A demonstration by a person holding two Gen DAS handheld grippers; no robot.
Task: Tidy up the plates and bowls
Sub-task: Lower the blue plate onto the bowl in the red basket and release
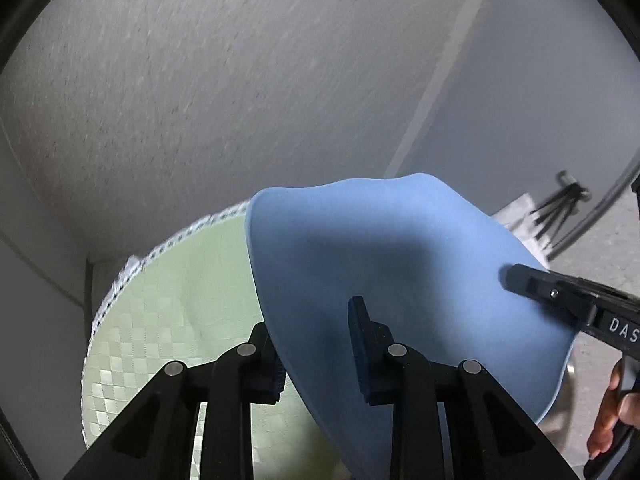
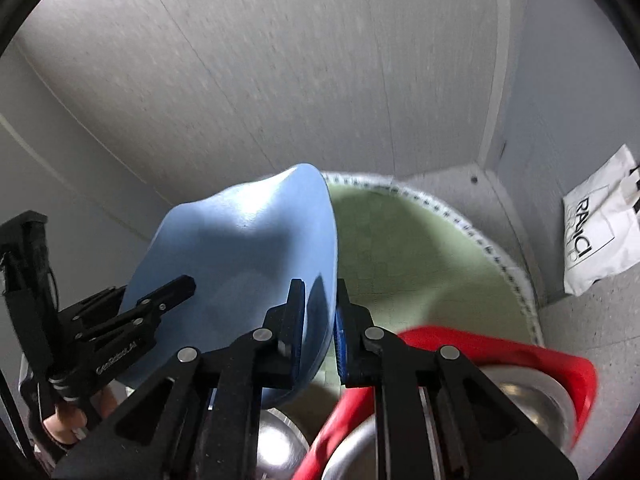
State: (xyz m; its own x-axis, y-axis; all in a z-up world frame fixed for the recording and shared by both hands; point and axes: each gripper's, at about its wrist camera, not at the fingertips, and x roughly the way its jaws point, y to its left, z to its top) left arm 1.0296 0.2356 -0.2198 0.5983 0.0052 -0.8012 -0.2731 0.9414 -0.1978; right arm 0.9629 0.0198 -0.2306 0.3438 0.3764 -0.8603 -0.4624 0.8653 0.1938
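Plate held on edge between two grippers, above the green mat.
Blue plate (image 2: pixel 244 264) tilts steeply over the green mat (image 2: pixel 420 264); right gripper (image 2: pixel 320 316) jaws pinch its rim nearest the mat, left gripper (image 1: pixel 316 344) jaws pinch the opposite rim.

The right gripper (image 1: pixel 520 280) bears white letters "DAS" cut off at the picture's edge, and a white bag (image 2: pixel 600 232) on the floor by the wall carries black print reading "RAJCI", its fainter second line illegible.
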